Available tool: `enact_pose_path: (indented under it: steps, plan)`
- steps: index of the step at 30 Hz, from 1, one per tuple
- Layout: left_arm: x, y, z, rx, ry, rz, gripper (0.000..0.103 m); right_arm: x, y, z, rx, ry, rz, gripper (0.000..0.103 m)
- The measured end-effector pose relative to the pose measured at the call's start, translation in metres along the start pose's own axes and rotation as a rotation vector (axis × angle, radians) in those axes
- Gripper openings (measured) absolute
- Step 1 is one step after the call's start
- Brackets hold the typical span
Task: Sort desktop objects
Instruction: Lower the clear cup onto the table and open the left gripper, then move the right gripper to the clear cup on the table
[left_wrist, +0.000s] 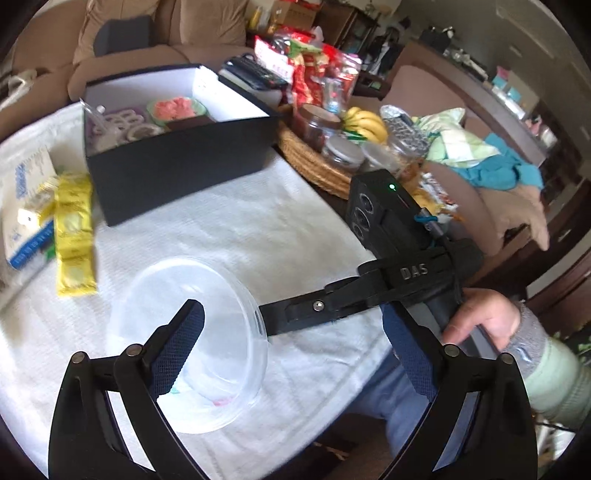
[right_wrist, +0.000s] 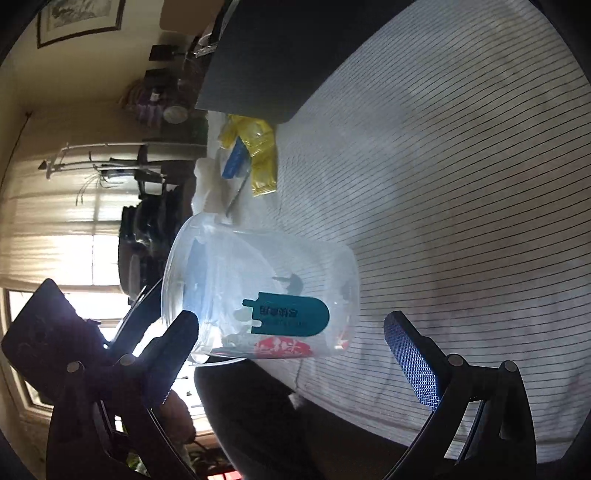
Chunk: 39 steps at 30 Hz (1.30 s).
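Jaws wide apart on both grippers, nothing clamped in either. Left gripper (left_wrist: 291, 332) hanging over a clear plastic tub (left_wrist: 192, 343) lying on its side on the white cloth (left_wrist: 240, 221) of the counter, open mouth toward the left finger (left_wrist: 181, 343), which sits in front of that mouth; touching or not, cannot tell. Right gripper (left_wrist: 295, 314) reaching in from the right side of those jaws, one black finger up against the tub's rim, a hand (left_wrist: 480, 317) on its grip. From the right wrist view, tub (right_wrist: 258, 291) between the right gripper's (right_wrist: 291, 354) fingers, nearer the left one, teal and red label facing up. Beyond the left jaws, a black box (left_wrist: 177, 147) holding small items; off to their left, yellow packets (left_wrist: 74, 232) beside a blue-and-white pack (left_wrist: 26, 206). Farther right, a woven tray (left_wrist: 314, 162) with jars and bananas (left_wrist: 365, 122).
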<state>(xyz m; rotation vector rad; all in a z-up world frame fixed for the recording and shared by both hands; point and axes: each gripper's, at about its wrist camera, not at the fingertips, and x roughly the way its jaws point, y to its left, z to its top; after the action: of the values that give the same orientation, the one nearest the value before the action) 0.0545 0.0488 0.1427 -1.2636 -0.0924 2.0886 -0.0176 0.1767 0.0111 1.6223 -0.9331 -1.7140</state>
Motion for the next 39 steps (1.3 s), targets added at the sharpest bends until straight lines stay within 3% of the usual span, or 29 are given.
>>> enact_pose_path:
  steps: [3, 9, 12, 16, 21, 24, 26, 28, 30, 31, 32, 34, 36, 38, 39]
  plan:
    - [-0.016, -0.002, -0.009, -0.025, -0.021, -0.029, 0.097, -0.014, -0.002, -0.009, -0.041, -0.009, -0.061, 0.103]
    - [-0.079, 0.012, -0.042, -0.054, -0.177, -0.009, 0.098, -0.068, 0.006, -0.033, -0.152, -0.148, -0.088, 0.103]
    - [-0.07, 0.017, -0.052, -0.017, -0.151, 0.028, 0.098, -0.082, 0.023, -0.038, -0.211, -0.201, -0.088, 0.103]
    - [-0.041, 0.01, -0.059, 0.051, -0.12, 0.064, 0.098, -0.076, 0.049, -0.046, -0.302, -0.217, -0.167, 0.103]
    - [-0.007, 0.003, -0.06, 0.11, -0.082, 0.087, 0.098, -0.052, 0.073, -0.053, -0.396, -0.178, -0.239, 0.103]
    - [0.002, 0.0, -0.06, 0.151, -0.099, 0.117, 0.098, -0.032, 0.075, -0.049, -0.392, -0.15, -0.273, 0.103]
    - [0.007, 0.003, -0.057, 0.166, -0.107, 0.098, 0.096, -0.02, 0.074, -0.044, -0.38, -0.132, -0.271, 0.103]
    - [0.009, 0.007, -0.056, 0.168, -0.118, 0.075, 0.083, -0.012, 0.074, -0.04, -0.36, -0.124, -0.271, 0.103]
    - [0.008, 0.011, -0.055, 0.163, -0.123, 0.042, 0.071, -0.009, 0.07, -0.035, -0.327, -0.119, -0.231, 0.096]
    - [0.006, 0.01, -0.052, 0.164, -0.128, 0.03, 0.07, -0.01, 0.068, -0.034, -0.311, -0.106, -0.184, 0.072]
    - [0.005, 0.009, -0.049, 0.169, -0.129, 0.011, 0.07, -0.008, 0.066, -0.033, -0.284, -0.083, -0.123, 0.066]
    - [0.007, 0.006, -0.043, 0.176, -0.097, 0.026, 0.07, -0.007, 0.071, -0.035, -0.304, -0.079, -0.155, 0.066]
    - [0.002, 0.008, -0.043, 0.182, -0.081, 0.006, 0.073, -0.004, 0.072, -0.036, -0.314, -0.051, -0.265, 0.067]
    - [-0.01, 0.016, -0.05, 0.168, -0.083, 0.002, 0.075, -0.016, 0.071, -0.038, -0.31, -0.068, -0.244, 0.07]
    - [-0.016, 0.02, -0.054, 0.159, -0.086, 0.008, 0.081, -0.029, 0.072, -0.041, -0.323, -0.101, -0.233, 0.075]
